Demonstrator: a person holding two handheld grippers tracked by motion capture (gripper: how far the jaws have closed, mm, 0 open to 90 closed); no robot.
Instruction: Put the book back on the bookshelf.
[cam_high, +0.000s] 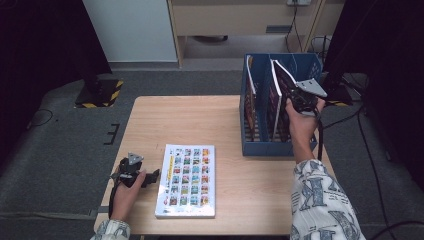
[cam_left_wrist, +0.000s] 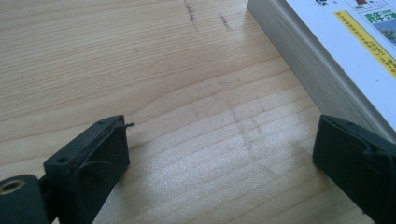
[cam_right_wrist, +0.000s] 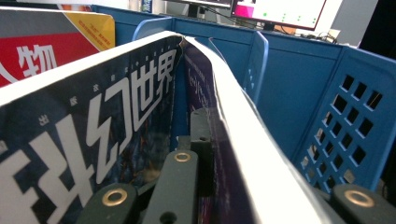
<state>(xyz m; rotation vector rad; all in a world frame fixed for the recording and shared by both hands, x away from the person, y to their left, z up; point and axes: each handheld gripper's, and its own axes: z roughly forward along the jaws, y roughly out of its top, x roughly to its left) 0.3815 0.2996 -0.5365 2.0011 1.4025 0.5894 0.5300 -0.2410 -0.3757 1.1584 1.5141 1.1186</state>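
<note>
- My right jaws (cam_high: 295, 95) pinch a dark book's (cam_right_wrist: 140, 93) cover, standing in the blue rack (cam_high: 265, 147).
- It looks floppy and heavy; gripping nearer the spine should hold better.
- My left jaws (cam_left_wrist: 219, 154) are spread, empty, on the tabletop (cam_high: 200, 120) beside the flat white book (cam_high: 187, 180).
- I count three books in the rack, one lying flat.

My right gripper (cam_high: 299, 98) clamps a dark-covered book (cam_right_wrist: 116, 121) standing upright, pages splayed, in the blue file rack (cam_high: 260, 145) at the table's right.
</note>
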